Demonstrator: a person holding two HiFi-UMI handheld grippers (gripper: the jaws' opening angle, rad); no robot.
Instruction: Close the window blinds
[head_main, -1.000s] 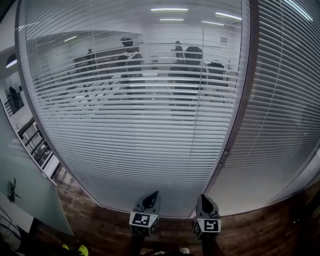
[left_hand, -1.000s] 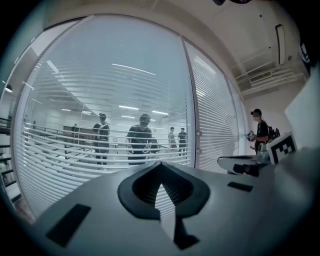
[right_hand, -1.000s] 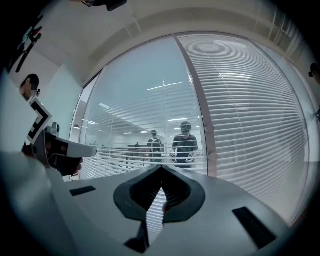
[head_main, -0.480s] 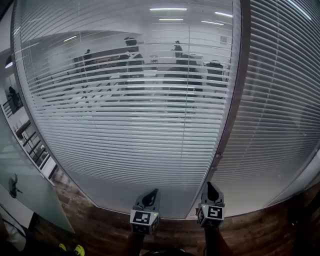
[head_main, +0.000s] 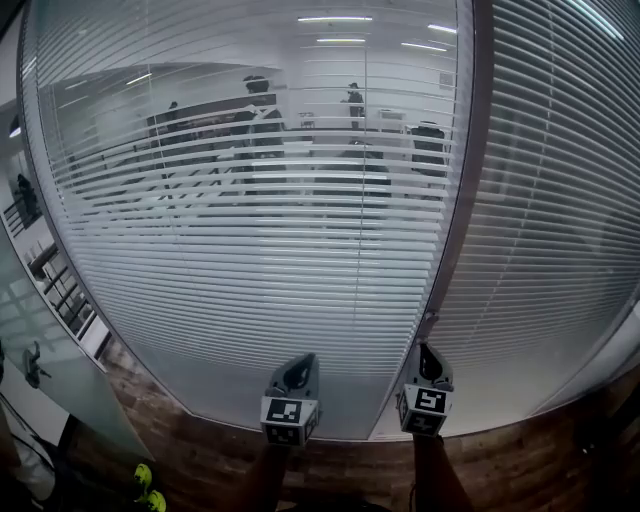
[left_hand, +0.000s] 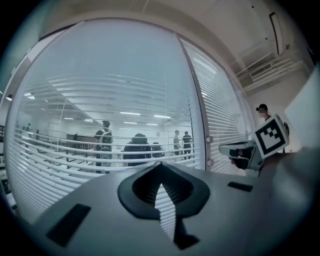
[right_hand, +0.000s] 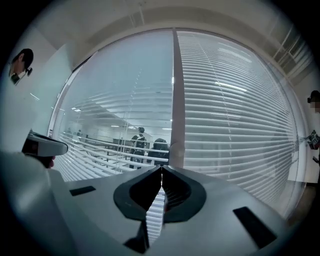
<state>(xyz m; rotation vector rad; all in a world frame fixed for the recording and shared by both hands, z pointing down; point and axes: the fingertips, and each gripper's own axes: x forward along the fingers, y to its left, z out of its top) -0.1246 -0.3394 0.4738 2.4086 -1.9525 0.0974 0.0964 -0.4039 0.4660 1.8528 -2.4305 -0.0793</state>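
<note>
The left window blind (head_main: 250, 230) has its slats tilted open, and an office with people shows through it. The right blind (head_main: 560, 230) has its slats shut flat. A dark upright frame (head_main: 462, 170) parts them, with a small knob (head_main: 430, 318) low on it. My right gripper (head_main: 428, 352) is shut on nothing, its tip just below that knob and pointing at the frame (right_hand: 174, 100). My left gripper (head_main: 300, 362) is shut and empty too, held before the left blind's lower slats (left_hand: 100, 165). From the left gripper view the right gripper (left_hand: 240, 149) shows beside the frame.
A brown wooden floor (head_main: 200, 450) runs along the foot of the window. A frosted glass door (head_main: 50, 370) with a handle stands at the left. A yellow-green shoe (head_main: 143, 478) shows at the lower left. People (head_main: 258, 120) stand behind the glass.
My right gripper has moved forward and up, close under the knob on the frame. The left gripper has hardly moved. The view has shifted slightly, bringing the frame more to the left.
</note>
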